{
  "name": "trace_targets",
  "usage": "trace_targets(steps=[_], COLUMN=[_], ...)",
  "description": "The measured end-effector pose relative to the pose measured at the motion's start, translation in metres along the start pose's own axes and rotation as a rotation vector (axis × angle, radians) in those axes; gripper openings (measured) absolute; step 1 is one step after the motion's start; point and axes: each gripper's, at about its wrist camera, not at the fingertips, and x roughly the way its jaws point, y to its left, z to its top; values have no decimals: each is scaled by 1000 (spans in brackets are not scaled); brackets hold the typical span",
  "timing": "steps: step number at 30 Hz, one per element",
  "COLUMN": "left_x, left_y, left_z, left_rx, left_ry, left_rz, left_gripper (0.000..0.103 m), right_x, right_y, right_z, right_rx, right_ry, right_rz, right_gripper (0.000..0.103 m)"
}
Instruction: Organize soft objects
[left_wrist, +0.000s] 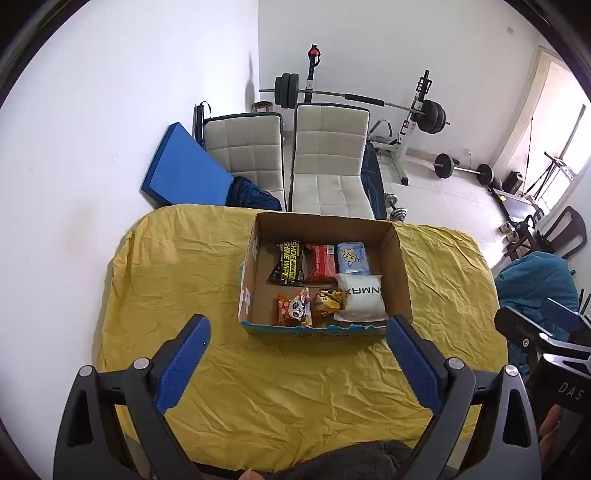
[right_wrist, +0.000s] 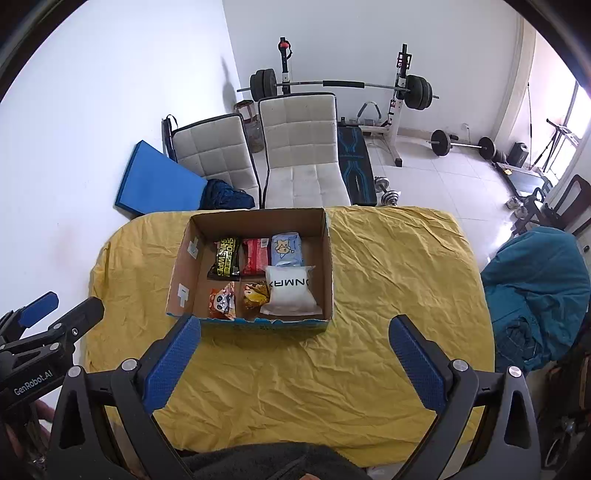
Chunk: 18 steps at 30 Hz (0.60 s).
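The left claw (left_wrist: 299, 354) stands wide open at the bottom of its own view, blue pads spread far apart with nothing between them. The right claw (right_wrist: 295, 352) is equally wide open and holds nothing. Both hang above the near part of the counter (left_wrist: 177, 266), which is draped in a wrinkled yellow cloth (right_wrist: 388, 266).

The cardboard box (left_wrist: 400, 266) sits on the cloth in the middle of each frame, just beyond the fingertips and apart from them. In the left view its near edge lies between the two pads; in the right view it lies toward the left pad.

Inside the box, the far row holds a black shoe-wipe packet (left_wrist: 290, 263), a red packet (left_wrist: 321, 261) and a light blue tissue pack (left_wrist: 353, 256), left to right. The near row holds an orange panda snack bag (left_wrist: 295, 308), a yellow-orange snack bag (left_wrist: 328, 301) and a white pouch (left_wrist: 360, 297) with black lettering, which overlaps the tissue pack's near end.

Beyond the counter, in the upper middle, stand two pale padded chairs (right_wrist: 299, 147) and a barbell rack (right_wrist: 340, 85).
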Motion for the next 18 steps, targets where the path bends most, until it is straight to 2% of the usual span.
trace_targets(steps=[3,18], left_x=[-1,-13], left_y=[1,3], left_z=[-1,-2], left_rx=[-6,-18], left_ry=[-5,-42], left_rz=[-1,19], left_gripper=[103,103], right_x=[1,-3], right_y=[0,-5], right_z=[-2,-7], right_rx=[-7,4], right_ry=[5,-8], right_rz=[-2,-40], right_gripper=[103,103])
